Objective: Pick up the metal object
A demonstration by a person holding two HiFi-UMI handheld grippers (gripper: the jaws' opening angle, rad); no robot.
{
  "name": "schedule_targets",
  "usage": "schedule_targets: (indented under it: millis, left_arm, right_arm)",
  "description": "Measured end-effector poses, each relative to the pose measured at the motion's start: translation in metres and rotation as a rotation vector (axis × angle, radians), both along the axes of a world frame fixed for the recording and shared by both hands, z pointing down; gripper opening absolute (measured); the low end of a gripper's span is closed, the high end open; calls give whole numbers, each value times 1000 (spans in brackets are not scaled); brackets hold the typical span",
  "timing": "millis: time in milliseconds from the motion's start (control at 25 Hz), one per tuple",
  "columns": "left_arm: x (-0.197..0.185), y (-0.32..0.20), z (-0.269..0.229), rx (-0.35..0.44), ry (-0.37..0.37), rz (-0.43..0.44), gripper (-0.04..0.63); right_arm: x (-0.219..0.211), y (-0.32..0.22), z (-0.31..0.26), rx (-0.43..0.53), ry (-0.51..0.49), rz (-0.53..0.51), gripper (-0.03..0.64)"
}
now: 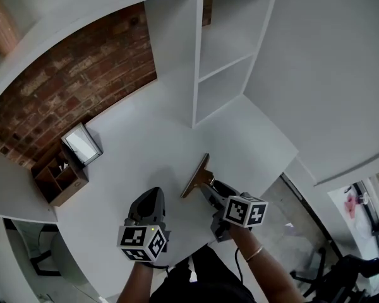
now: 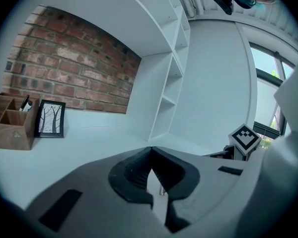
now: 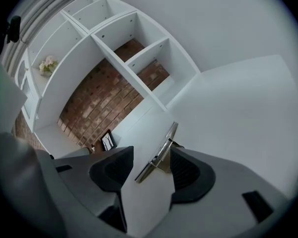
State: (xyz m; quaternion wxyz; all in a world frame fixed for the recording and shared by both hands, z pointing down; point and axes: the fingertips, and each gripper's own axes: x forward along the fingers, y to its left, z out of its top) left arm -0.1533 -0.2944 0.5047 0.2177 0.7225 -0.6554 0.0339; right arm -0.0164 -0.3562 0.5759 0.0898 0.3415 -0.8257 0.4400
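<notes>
The metal object is a long thin bar with a brass-coloured bracket, lying flat on the white desk. My right gripper reaches it from the near side, jaws wide open. In the right gripper view the metal object lies between the two jaws, close beside the right pad and well apart from the left one. My right gripper holds nothing. My left gripper rests to the left of the bar. In its own view my left gripper is shut, tips together and empty.
A wooden desk organiser and a small framed picture stand at the desk's left, against the brick wall. A white shelf unit rises at the back. The desk's front edge runs just under both grippers, with floor beyond on the right.
</notes>
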Motion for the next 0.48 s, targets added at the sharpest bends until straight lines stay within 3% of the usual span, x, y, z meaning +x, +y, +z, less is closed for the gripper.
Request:
schedule_targets:
  millis: [360,480]
  left_arm:
    - [5,-19,14,-32,-14,-23,9]
    - [6,-22,16,-35,-18,-27,9]
  right_arm:
    - [-10,-18,12,-71,-29,-24,205]
    - [-11,-20,17,-98,-12,-37,156]
